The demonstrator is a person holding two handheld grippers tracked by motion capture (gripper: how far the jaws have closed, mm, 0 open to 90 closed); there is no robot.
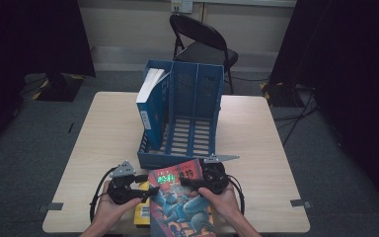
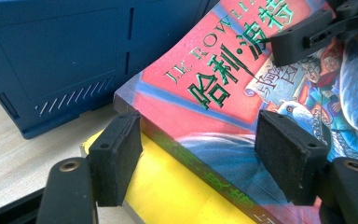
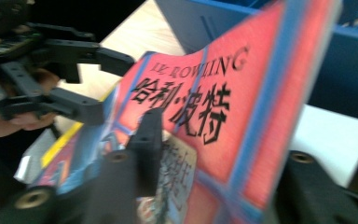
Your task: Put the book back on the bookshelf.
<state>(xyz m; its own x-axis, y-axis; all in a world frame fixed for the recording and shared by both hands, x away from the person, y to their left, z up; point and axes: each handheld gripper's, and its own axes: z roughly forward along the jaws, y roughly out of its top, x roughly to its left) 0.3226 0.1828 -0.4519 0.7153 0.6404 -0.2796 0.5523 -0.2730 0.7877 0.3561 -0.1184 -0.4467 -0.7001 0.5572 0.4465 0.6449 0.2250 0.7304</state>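
A red and blue illustrated book (image 1: 182, 202) (image 2: 223, 93) (image 3: 214, 107) lies tilted at the table's front edge, partly over a yellow book (image 1: 142, 215) (image 2: 177, 191). My left gripper (image 1: 147, 186) (image 2: 203, 156) is open at the red book's left corner, one pad beside the spine and the other over the cover. My right gripper (image 1: 190, 178) (image 3: 223, 149) straddles the book's raised right edge, with one finger lying on the cover and the other behind the back. I see no firm clamp.
A blue file rack (image 1: 153, 159) (image 2: 51, 56) stands just behind the books, with a blue and white book (image 1: 150, 98) leaning in its left slot. A black folding chair (image 1: 202, 39) stands beyond the wooden table (image 1: 256, 133).
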